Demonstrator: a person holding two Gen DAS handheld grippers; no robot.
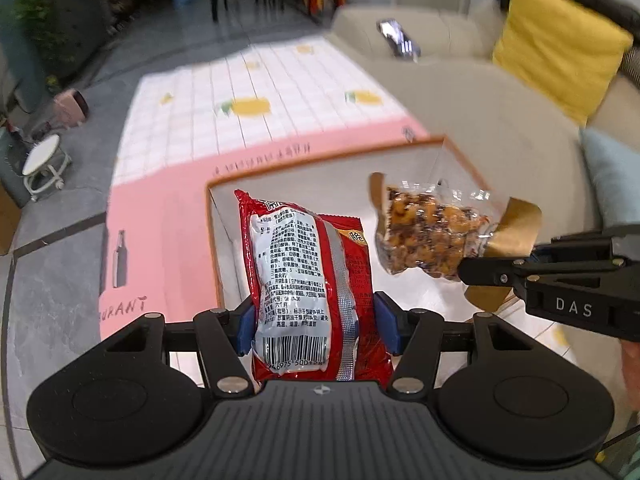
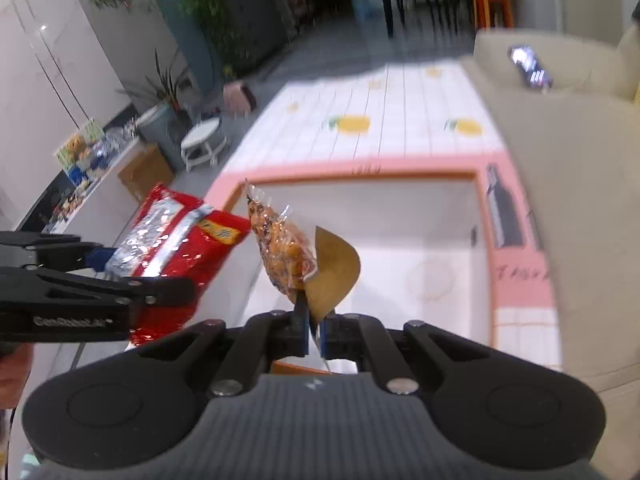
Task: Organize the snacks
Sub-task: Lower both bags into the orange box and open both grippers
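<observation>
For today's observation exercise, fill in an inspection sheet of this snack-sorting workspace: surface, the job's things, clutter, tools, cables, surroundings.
Surface: tablecloth, white grid with yellow fruit prints and a pink border.
Job's things: red snack packet and clear bag of brown-orange snacks with a gold card end, both held above an open white box with an orange rim; no snacks visible inside the box.
Clutter: nothing seen on the cloth.
Tools: left tool shut on the red snack packet; right tool shut on the clear bag's gold end.
Cables: nothing seen.
Surroundings: cream sofa, yellow cushion, small white stool, plants.
</observation>
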